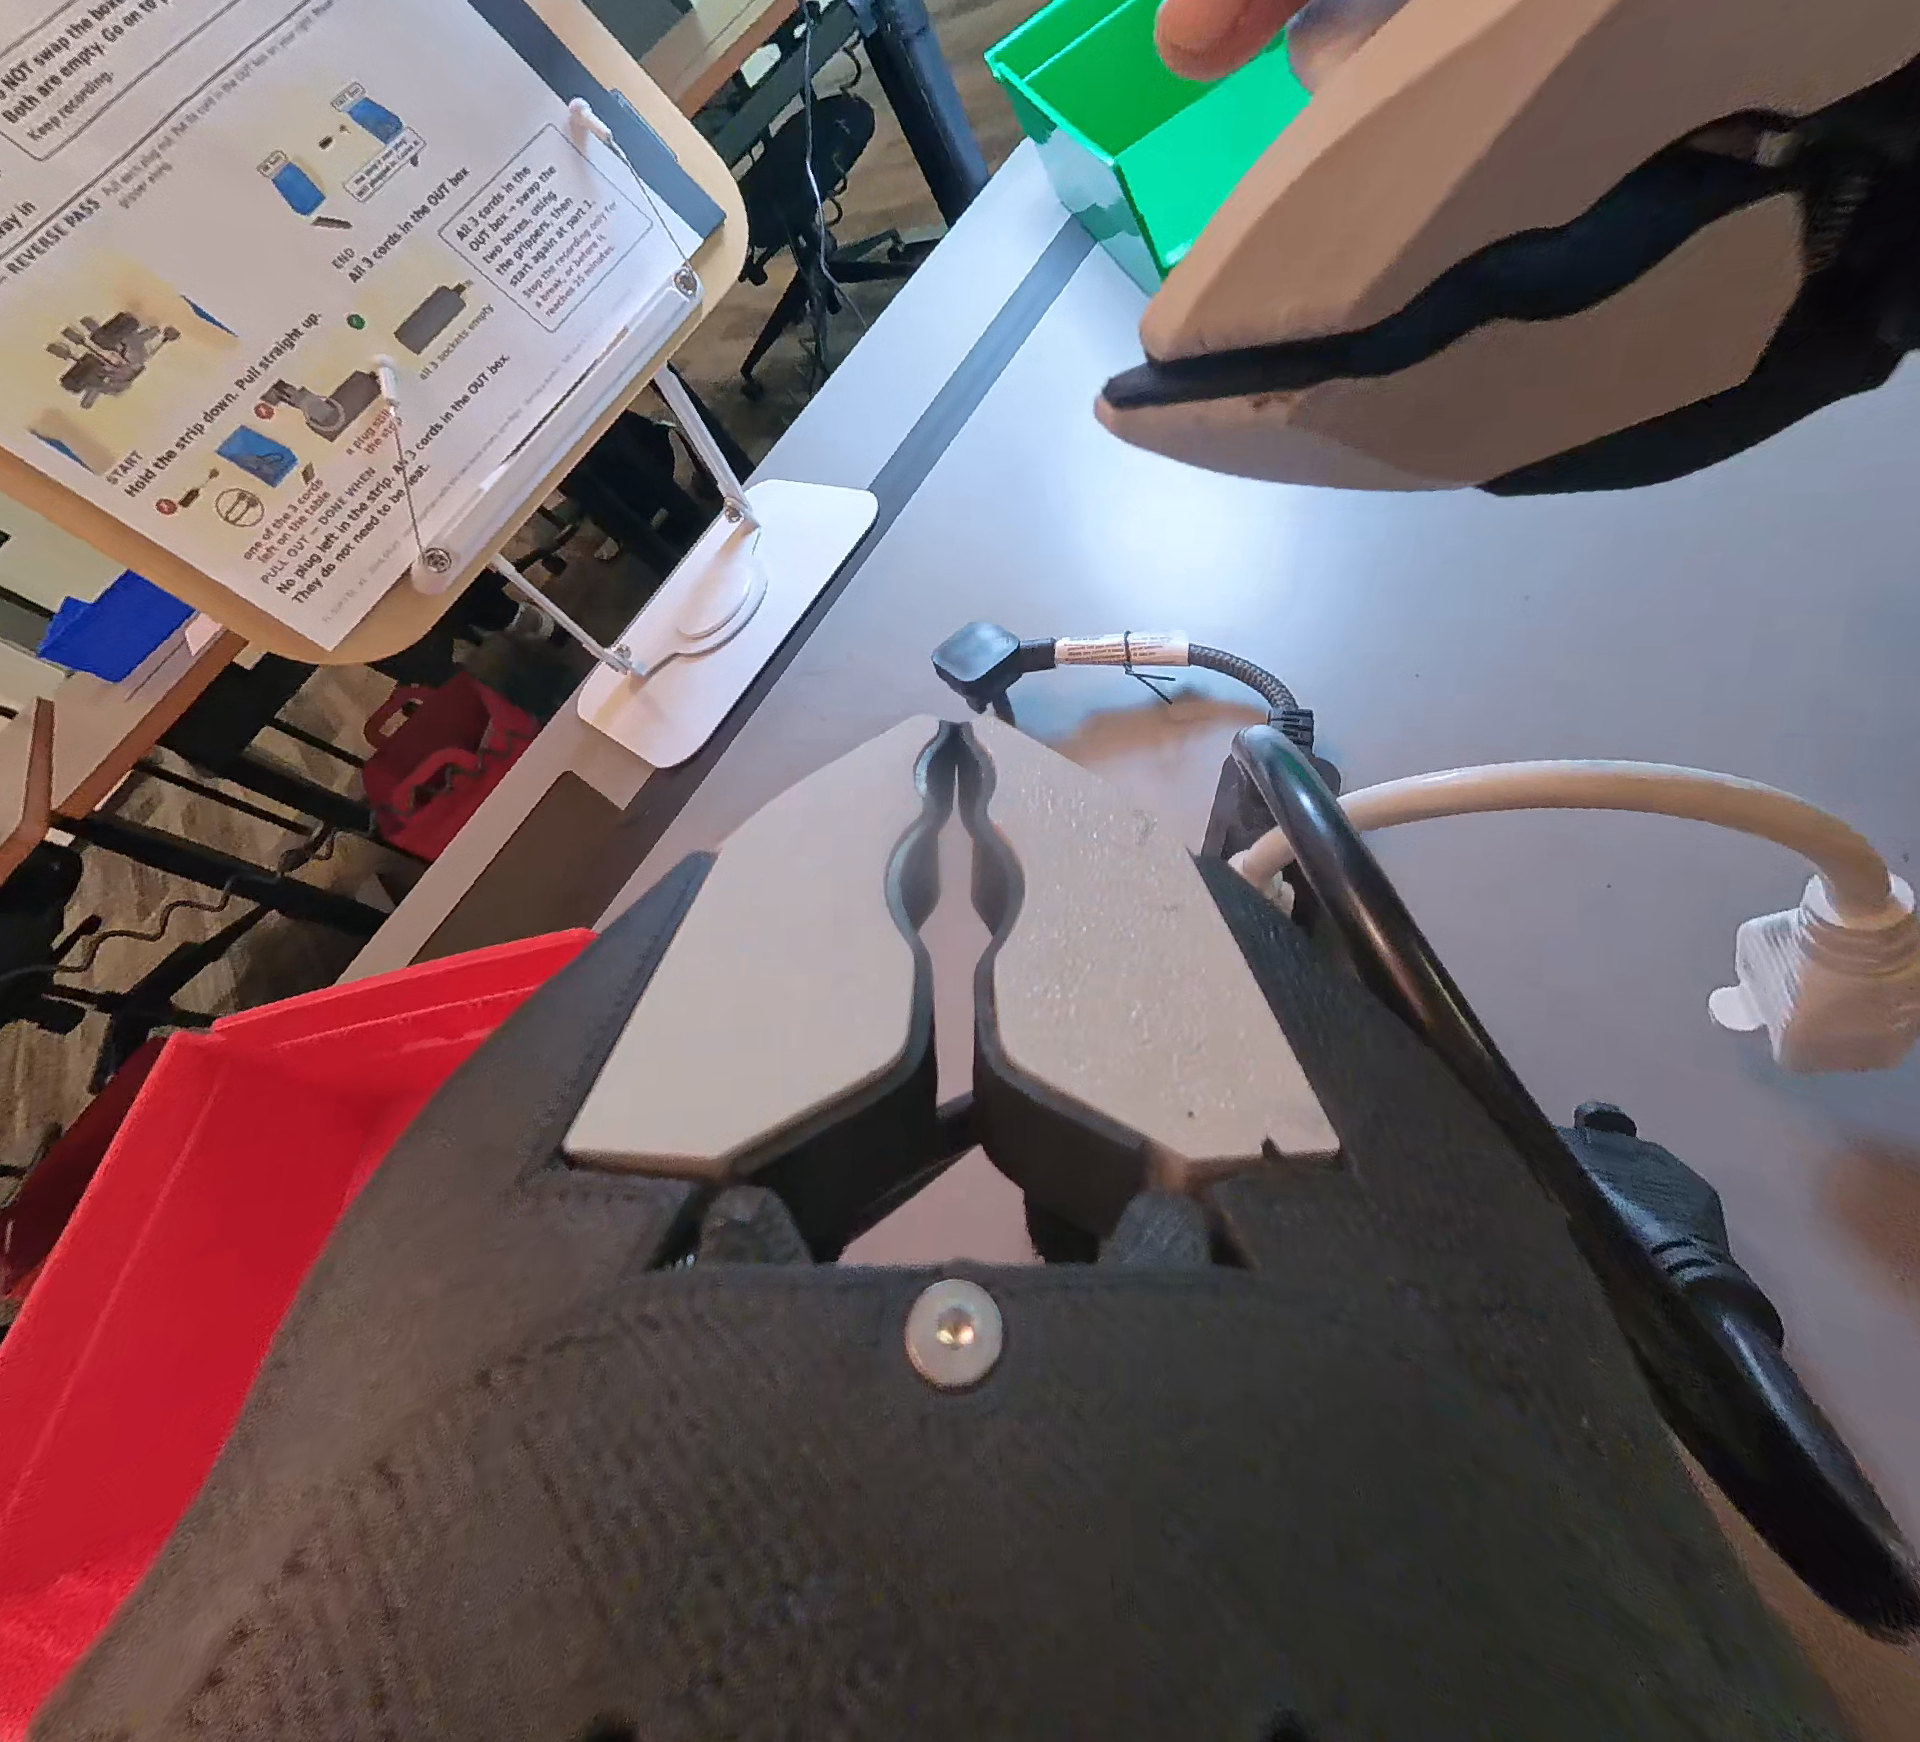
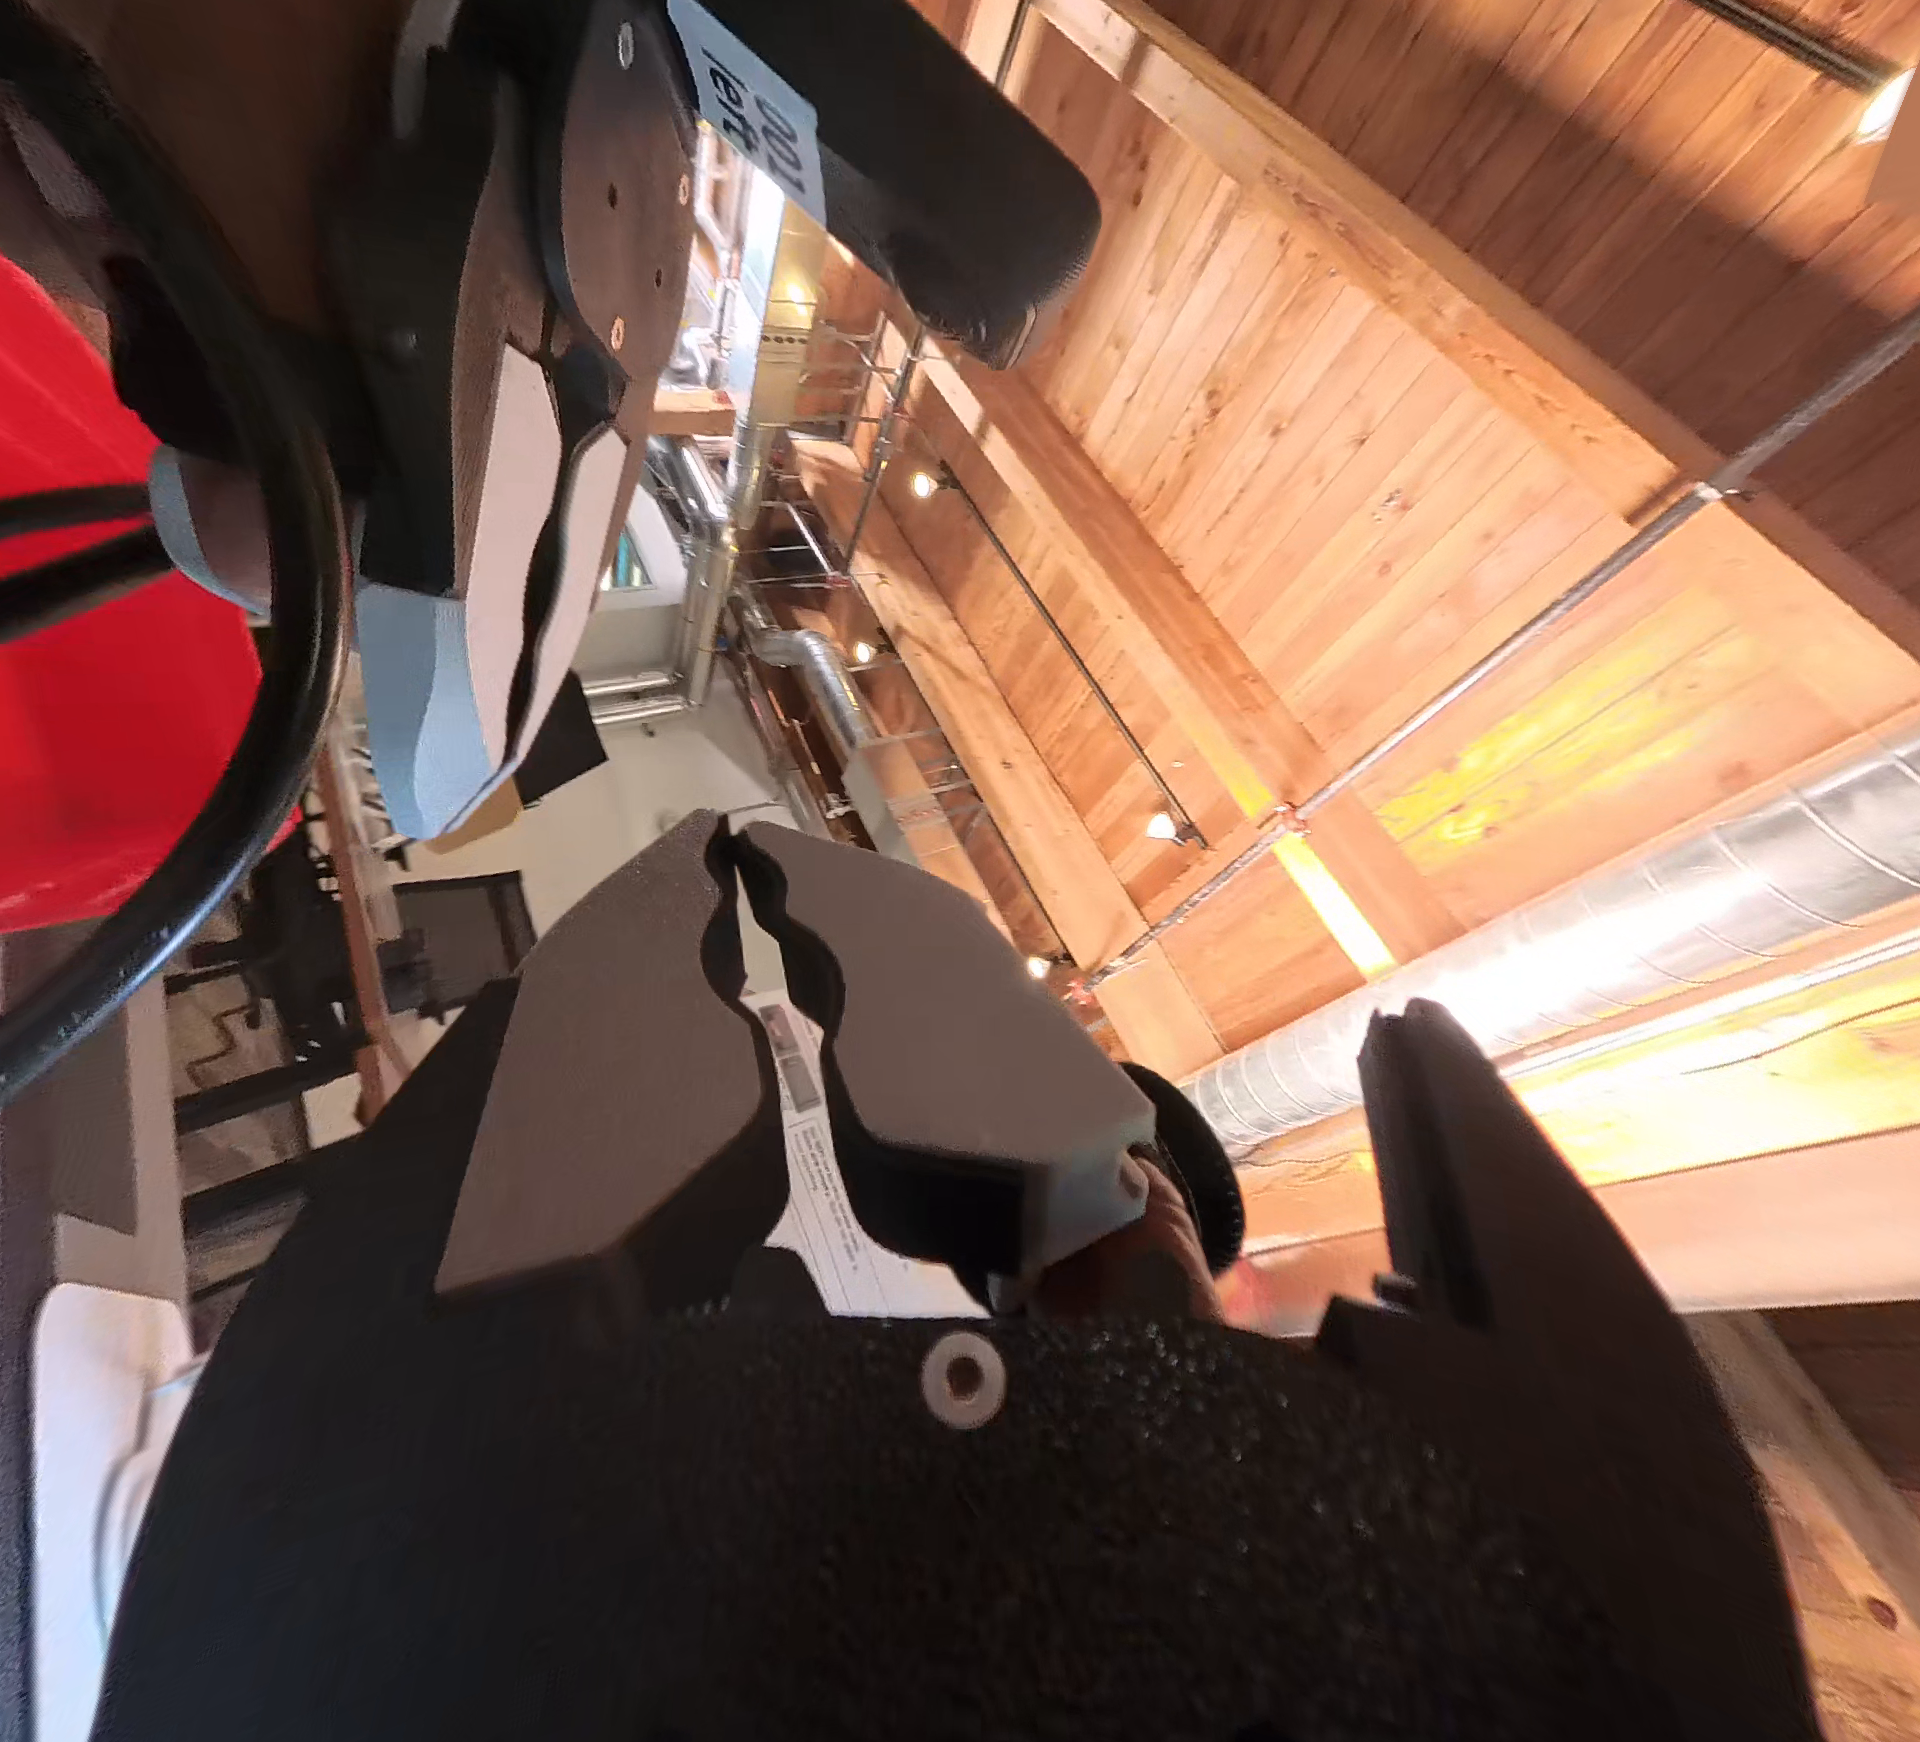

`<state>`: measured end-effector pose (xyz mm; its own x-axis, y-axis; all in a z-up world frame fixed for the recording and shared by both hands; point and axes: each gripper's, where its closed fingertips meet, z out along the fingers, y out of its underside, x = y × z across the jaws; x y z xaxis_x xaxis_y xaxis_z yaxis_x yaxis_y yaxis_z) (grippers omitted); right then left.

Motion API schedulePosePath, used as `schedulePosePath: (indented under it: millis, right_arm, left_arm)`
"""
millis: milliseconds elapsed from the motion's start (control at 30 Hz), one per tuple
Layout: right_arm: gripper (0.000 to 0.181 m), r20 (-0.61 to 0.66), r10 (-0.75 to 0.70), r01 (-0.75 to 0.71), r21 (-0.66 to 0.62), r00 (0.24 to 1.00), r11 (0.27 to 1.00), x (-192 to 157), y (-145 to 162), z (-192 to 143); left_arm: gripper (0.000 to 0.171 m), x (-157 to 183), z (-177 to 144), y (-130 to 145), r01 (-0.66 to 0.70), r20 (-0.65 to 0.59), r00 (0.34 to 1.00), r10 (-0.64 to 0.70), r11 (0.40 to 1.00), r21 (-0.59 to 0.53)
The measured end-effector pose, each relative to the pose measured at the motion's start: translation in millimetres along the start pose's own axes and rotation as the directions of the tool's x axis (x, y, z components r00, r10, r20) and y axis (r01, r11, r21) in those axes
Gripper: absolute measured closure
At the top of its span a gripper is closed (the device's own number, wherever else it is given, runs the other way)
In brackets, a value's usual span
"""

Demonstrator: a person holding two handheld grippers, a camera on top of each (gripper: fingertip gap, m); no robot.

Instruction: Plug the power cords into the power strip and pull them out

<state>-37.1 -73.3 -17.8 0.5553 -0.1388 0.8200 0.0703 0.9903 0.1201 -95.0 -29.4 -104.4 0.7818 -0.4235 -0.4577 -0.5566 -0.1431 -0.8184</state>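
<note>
My left gripper (image 1: 956,734) is shut and empty, low over the grey table (image 1: 1455,601). Just beyond its tips lies a black plug (image 1: 975,653) on a braided cord. A thick black cord (image 1: 1351,871) loops along its right side down to a black plug (image 1: 1652,1204). A white cord ends in a white plug (image 1: 1818,975) at the right. A dark block (image 1: 1242,809) shows behind the right finger, mostly hidden. My right gripper (image 1: 1127,388), hand-held, hovers shut and empty above the table. The right wrist view looks up at the ceiling, with the right gripper (image 2: 732,835) shut, the left gripper (image 2: 499,757) and the black cord (image 2: 301,653).
A red bin (image 1: 260,1131) stands at the near left beside the left gripper, and it also shows in the right wrist view (image 2: 83,653). A green bin (image 1: 1122,134) stands at the table's far edge. An instruction sheet on a white stand (image 1: 727,601) is at the left edge. The right gripper is farther from the black plug (image 1: 975,653), some 25 cm, than the left, some 20 cm.
</note>
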Motion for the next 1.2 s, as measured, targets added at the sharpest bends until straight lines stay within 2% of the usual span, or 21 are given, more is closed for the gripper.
schedulePosePath:
  millis: [233, 367, 500, 567, 667, 733, 767, 800, 1033, 1067, 1133, 1200]
  right_arm:
    - [0.131, -0.026, -0.039, 0.040, 0.011, 0.999, 0.999, -0.5, -0.9, -4.8]
    - [0.130, -0.003, -0.044, 0.044, 0.013, 0.999, 0.999, -6.2, -2.1, -4.2]
    - [0.130, 0.045, -0.066, 0.066, 0.008, 0.997, 0.998, -20.2, 1.2, -4.0]
    - [0.130, 0.059, -0.091, 0.091, 0.002, 0.994, 0.996, -25.0, 4.0, -3.3]
    - [0.130, 0.066, -0.117, 0.118, -0.001, 0.991, 0.993, -26.4, 6.3, -0.1]
    - [0.130, 0.087, -0.118, 0.121, -0.037, 0.989, 0.992, -27.3, 13.8, 5.6]
    - [0.114, 0.102, -0.113, 0.120, -0.059, 0.988, 0.991, -27.8, 18.0, 8.3]
    - [0.113, 0.113, -0.115, 0.123, -0.066, 0.987, 0.990, -27.5, 19.9, 10.2]
    - [0.103, 0.213, -0.175, 0.206, -0.132, 0.961, 0.970, -27.6, 33.4, 16.6]
    - [0.096, 0.230, -0.183, 0.221, -0.157, 0.956, 0.962, -27.6, 38.5, 17.5]
    - [0.130, 0.247, -0.184, 0.235, -0.196, 0.952, 0.952, -26.0, 47.0, 18.9]
    - [0.121, 0.270, -0.186, 0.247, -0.213, 0.945, 0.945, -26.3, 51.4, 19.0]
  left_arm:
    - [0.171, -6.3, 4.1, 1.1, 0.061, 0.006, 0.998, -0.062, 0.994, 0.089]
    - [0.171, -0.9, -6.5, -9.3, 0.037, -0.035, 0.999, -0.035, 0.996, 0.081]
    - [0.171, 5.6, -20.9, -14.3, -0.086, -0.066, 0.995, 0.079, 0.990, -0.108]
    - [0.171, 10.4, -24.2, -13.5, -0.157, -0.077, 0.987, 0.143, 0.963, -0.219]
    - [0.171, 29.5, -21.4, -16.6, -0.211, -0.118, 0.976, 0.183, 0.928, -0.306]
    - [0.171, 41.7, -15.2, -19.0, -0.219, -0.142, 0.973, 0.180, 0.916, -0.336]
    - [0.171, 46.9, -11.4, -21.1, -0.214, -0.155, 0.973, 0.170, 0.916, -0.339]
    - [0.171, 50.1, -7.6, -23.0, -0.210, -0.162, 0.973, 0.163, 0.917, -0.340]
    - [0.171, 49.2, 9.7, -18.9, -0.205, -0.144, 0.977, 0.159, 0.888, -0.411]
    - [0.171, 48.4, 11.4, -18.0, -0.208, -0.138, 0.977, 0.165, 0.884, -0.419]
    - [0.171, 47.3, 15.5, -17.9, -0.207, -0.129, 0.977, 0.168, 0.883, -0.421]
    - [0.171, 46.2, 19.4, -18.6, -0.194, -0.124, 0.980, 0.156, 0.888, -0.418]
